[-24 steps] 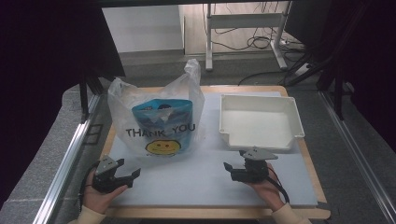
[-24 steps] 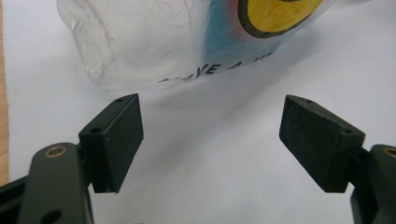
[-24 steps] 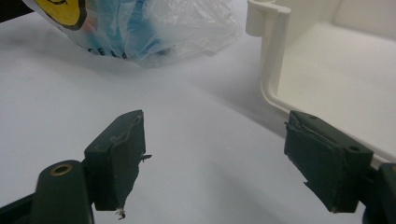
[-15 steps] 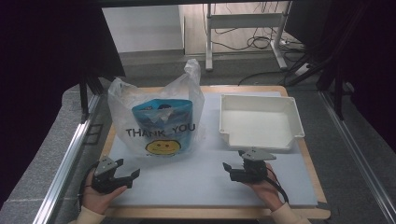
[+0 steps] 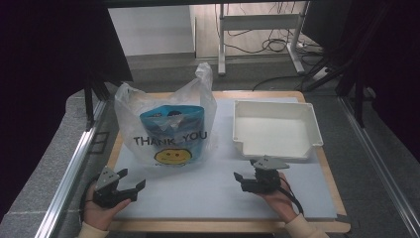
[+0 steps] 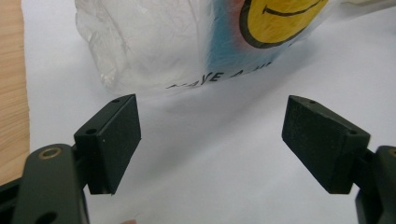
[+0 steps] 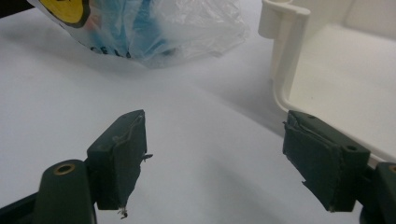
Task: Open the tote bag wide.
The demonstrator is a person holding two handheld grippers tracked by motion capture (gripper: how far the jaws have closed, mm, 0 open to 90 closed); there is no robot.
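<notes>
So here's where we're at: we've got the left gripper (image 5: 130,186) sitting low on the near left of the tabletop (image 5: 198,198), jaws spread wide with nothing between them, just bare white surface showing in the gap in the left gripper view. The right gripper (image 5: 239,179) is the same deal over on the near right, jaws wide apart and not gripping anything. The clear plastic bag (image 5: 166,124) with THANK YOU and a yellow smiley face on it stands upright on the left half of the tabletop, a bit beyond the left gripper and not touching it. There's a blue container (image 5: 171,131) inside the bag, and the bag's handles poke up at the top. In the left gripper view we're looking right at the bag's bottom edge, with the smiley (image 6: 280,18) above the open gap. To the right of the bag sits a white tray (image 5: 312,134), just beyond the right gripper. In the right gripper view the tray's corner (image 7: 285,42) is close to the right-hand jaw, and the bag is off to the upper left.
</notes>
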